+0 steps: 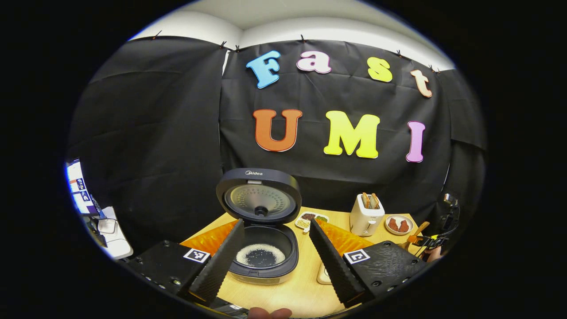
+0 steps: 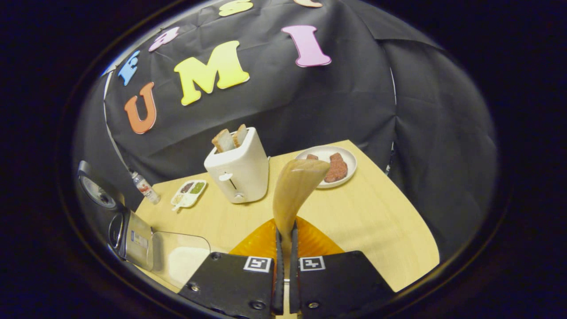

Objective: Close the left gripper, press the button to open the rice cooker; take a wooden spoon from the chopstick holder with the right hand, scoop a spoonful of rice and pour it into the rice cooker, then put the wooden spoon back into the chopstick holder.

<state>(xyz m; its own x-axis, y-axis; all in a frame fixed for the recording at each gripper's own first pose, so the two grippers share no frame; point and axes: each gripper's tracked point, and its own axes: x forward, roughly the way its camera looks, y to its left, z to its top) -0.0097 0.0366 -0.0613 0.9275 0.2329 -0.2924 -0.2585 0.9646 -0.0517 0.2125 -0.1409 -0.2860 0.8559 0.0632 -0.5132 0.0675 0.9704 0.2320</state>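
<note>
Two grippers divide the work here. The left gripper point(image 1: 274, 252) hangs with its fingers spread wide and holds nothing; straight ahead between them sits the dark round rice cooker point(image 1: 261, 254), its lid point(image 1: 259, 197) tipped upright, which suggests the button press is done and this hand is simply keeping clear. A ring of white rice point(image 1: 260, 254) lies in the pot. The right gripper point(image 2: 285, 235) clamps both fingers on the handle of the pale wooden spoon point(image 2: 292, 186), whose smooth bowl rises upright just above the fingertips, carrying no rice that I can see, probably headed back to the chopstick holder.
</note>
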